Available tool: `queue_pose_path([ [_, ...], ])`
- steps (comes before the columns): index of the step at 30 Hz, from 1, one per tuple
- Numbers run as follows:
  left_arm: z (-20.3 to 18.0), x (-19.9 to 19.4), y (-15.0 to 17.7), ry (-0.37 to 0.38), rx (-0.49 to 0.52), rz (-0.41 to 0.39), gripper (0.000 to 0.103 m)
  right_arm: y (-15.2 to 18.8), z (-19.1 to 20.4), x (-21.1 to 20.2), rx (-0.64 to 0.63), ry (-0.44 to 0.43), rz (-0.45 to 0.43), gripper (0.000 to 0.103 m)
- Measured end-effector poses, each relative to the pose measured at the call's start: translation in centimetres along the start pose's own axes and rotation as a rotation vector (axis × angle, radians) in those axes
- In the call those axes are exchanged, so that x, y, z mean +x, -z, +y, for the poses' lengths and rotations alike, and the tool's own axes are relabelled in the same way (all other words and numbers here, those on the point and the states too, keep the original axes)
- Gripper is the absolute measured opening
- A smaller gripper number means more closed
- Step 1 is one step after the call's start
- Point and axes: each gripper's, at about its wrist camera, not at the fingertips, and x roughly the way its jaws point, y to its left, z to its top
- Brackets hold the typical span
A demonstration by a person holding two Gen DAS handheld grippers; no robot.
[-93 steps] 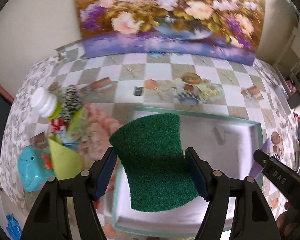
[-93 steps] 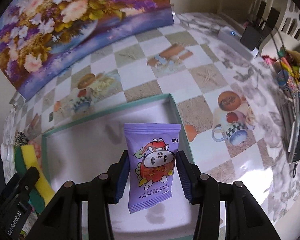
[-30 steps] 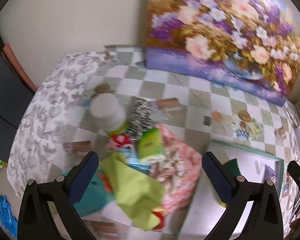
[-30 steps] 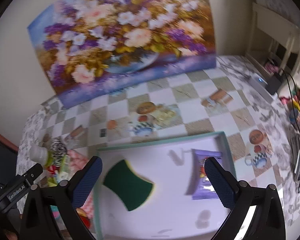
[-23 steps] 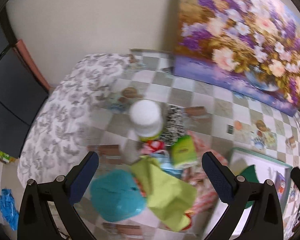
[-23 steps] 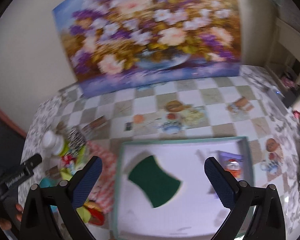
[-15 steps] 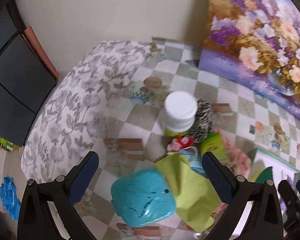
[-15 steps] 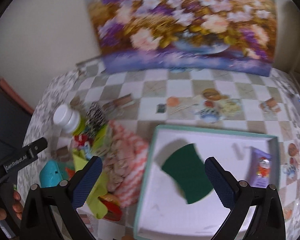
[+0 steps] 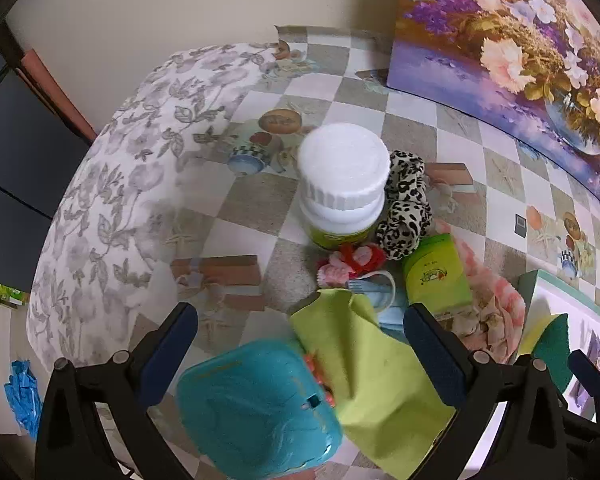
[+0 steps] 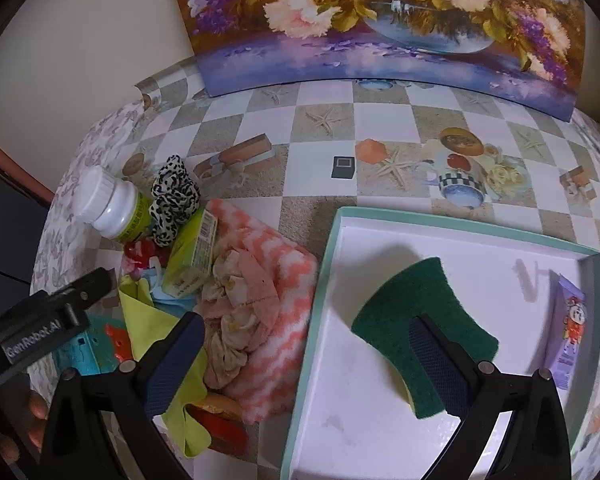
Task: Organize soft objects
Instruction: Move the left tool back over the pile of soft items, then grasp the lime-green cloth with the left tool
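Inside the teal-rimmed white tray point(image 10: 332, 240), the green scouring sponge point(image 10: 420, 320) lies flat near the centre; the purple wipes packet point(image 10: 568, 328) rests against the right wall. Left of the tray, a coral striped towel point(image 10: 276, 280), lime cloth point(image 9: 372, 372), leopard scrunchie point(image 9: 406, 204) and white-capped bottle point(image 9: 342, 176) are piled. Left gripper point(image 9: 300, 344) and right gripper point(image 10: 306, 356) both hover with jaws spread, empty.

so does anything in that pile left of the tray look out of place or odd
Yes: among the cloths, a hard white-capped bottle stands tilted against the leopard-print scrunchie, and a green carton lies on the pink striped towel. Neither looks soft. In the tray, the green sponge lies flat, nothing spilled.
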Motion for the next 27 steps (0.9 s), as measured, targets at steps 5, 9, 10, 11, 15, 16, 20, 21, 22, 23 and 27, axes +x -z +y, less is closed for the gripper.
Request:
queue_pose_path([
  [5, -1.1, 0.9, -0.1, 0.021, 0.036, 0.01, 0.102, -0.5, -0.2, 0.7, 0.014, -0.008, 0.008, 0.102],
  [9, -1.9, 1.4, 0.0, 0.033, 0.063, 0.019, 0.089, -0.6, -0.6, 0.9, 0.025, 0.001, 0.015, 0.101],
  [10, -2.0, 1.5, 0.0, 0.038, 0.067, 0.024, 0.083, -0.7, -0.7, 0.9, 0.026, 0.005, 0.015, 0.101],
  [11, -2.1, 1.7, 0.0, 0.043, 0.071, 0.029, 0.079, -0.7, -0.8, 0.8, 0.028, 0.008, 0.015, 0.101],
  [15, -3.0, 2.2, 0.3, 0.033, 0.111, 0.035, 0.071, -0.7, -1.0, 0.7, 0.025, 0.005, 0.018, 0.101],
  [16, -3.2, 2.3, 0.3, 0.034, 0.121, 0.039, 0.067, -0.7, -1.0, 0.7, 0.024, 0.005, 0.019, 0.101],
  [20, -3.9, 2.6, 0.6, 0.018, 0.159, 0.036, 0.057, -0.6, -0.9, 0.7, 0.021, 0.004, 0.024, 0.101],
  [21, -4.1, 2.8, 0.7, 0.017, 0.167, 0.038, 0.057, -0.6, -1.0, 0.7, 0.021, 0.004, 0.025, 0.101],
  [22, -4.3, 3.0, 0.8, 0.019, 0.174, 0.043, 0.056, -0.6, -1.0, 0.7, 0.022, 0.004, 0.026, 0.101],
  [23, -4.5, 3.2, 0.9, 0.014, 0.185, 0.045, 0.054, -0.6, -1.1, 0.7, 0.025, 0.004, 0.027, 0.101],
  [27, -5.4, 3.8, 1.3, -0.027, 0.228, 0.056, 0.044, -0.7, -1.3, 0.6, 0.035, 0.003, 0.028, 0.101],
])
